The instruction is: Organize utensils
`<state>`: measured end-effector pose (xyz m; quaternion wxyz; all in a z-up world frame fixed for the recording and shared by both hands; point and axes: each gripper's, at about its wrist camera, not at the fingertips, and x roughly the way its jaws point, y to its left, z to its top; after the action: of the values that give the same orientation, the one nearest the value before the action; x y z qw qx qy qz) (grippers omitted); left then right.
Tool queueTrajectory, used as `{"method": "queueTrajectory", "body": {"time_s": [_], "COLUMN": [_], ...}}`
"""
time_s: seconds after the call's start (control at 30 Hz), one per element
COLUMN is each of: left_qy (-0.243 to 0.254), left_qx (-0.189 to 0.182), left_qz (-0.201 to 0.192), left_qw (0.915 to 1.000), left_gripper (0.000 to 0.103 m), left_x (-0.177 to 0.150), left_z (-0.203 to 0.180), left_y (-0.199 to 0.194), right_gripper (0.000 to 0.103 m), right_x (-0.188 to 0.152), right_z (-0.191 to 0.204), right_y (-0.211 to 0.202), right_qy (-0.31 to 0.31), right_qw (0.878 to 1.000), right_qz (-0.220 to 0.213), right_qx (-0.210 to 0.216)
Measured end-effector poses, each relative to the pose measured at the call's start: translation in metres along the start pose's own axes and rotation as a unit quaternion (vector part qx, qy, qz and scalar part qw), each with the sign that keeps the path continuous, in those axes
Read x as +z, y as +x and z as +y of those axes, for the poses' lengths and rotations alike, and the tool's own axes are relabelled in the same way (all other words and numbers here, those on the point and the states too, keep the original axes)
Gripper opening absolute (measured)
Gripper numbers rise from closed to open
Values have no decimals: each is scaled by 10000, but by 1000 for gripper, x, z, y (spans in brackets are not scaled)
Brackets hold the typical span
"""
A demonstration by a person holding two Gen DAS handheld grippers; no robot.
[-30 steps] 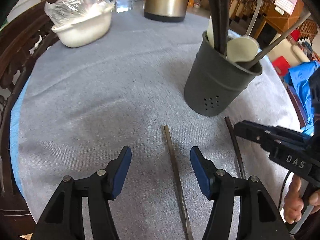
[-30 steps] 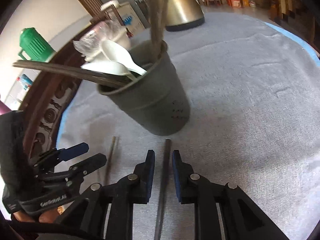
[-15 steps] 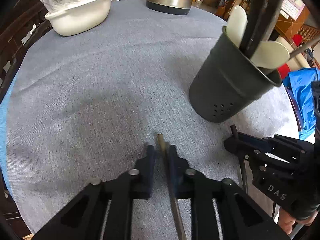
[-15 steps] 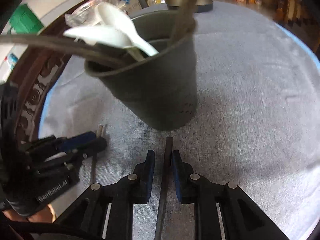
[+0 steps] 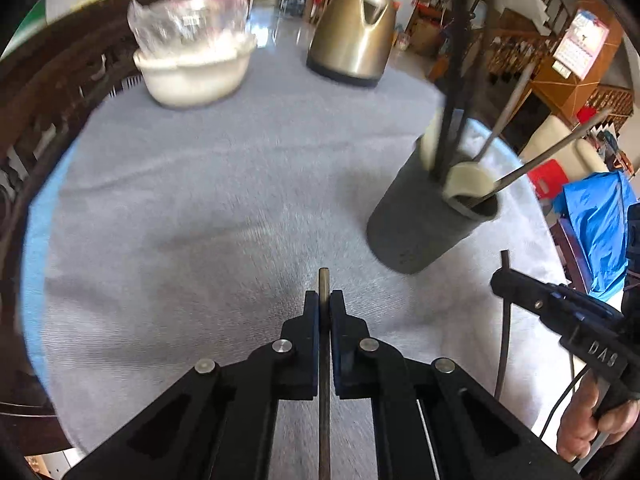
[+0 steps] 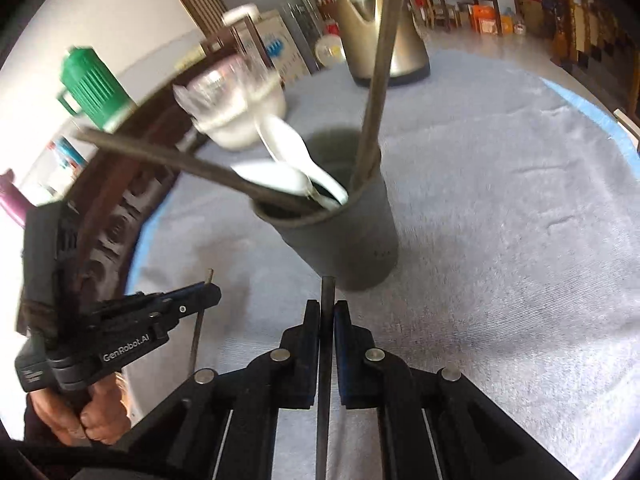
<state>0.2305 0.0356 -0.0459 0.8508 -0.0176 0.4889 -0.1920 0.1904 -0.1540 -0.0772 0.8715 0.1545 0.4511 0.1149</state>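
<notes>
A round worktop (image 5: 168,208) covered in grey cloth, its curved edge running close along the left tool's left side, with dark carved wood beyond it. Broad bare cloth lies ahead of and to the left of the left tool (image 5: 324,304). This tool is pinched narrow on a thin dark chopstick (image 5: 324,360), which runs straight back between its fingers, the tip poking just past them. Ahead and to its right stands a dark grey utensil cup (image 5: 416,228) holding white spoons and several chopsticks leaning outward. Far ahead sit a white bowl (image 5: 192,76) and a brass-coloured kettle (image 5: 352,40).

The right tool (image 6: 327,312) is likewise closed on a second chopstick (image 6: 325,380), whose tip ends just short of the cup's base directly ahead. Open cloth spreads to its right as far as the worktop's rim.
</notes>
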Motion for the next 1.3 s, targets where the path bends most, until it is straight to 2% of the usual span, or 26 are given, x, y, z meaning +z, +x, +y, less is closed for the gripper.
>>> {"method": "queueTrajectory", "body": {"time_s": [0.17,0.3,0.6,0.77,1.0,1.3], "left_qy": [161,255,523,631,748,681], "left_qx": [72,96,57,-48,-96,-140], "left_qz": [-525,-971,-1801,-2245,-2570,-2886], "left_qw": [9985,9949,9822,9724,9635,9549], "left_gripper": [5,5,5,5,5,5], "left_x": [-2,-2,3,16,37,49], "left_z": [-1,-7,-31,-49,-68,-84], "left_y": [-48,-87,-162,-194,-210,-223], "right_gripper": [7,7,7,7,7,7], "right_x": [2,1,14,29,45,45], "right_z": [1,13,39,50,61,64], "right_y": [-54,-90,-156,-179,-202,-221], "right_qy": [-36,-125,-89,-154,-193,-191], "right_qw": [9973,9922,9764,9692,9602,9491], "right_qz": [-630,-1133,-2088,-2412,-2775,-3144], "right_qx": [363,496,536,463,255,63]}}
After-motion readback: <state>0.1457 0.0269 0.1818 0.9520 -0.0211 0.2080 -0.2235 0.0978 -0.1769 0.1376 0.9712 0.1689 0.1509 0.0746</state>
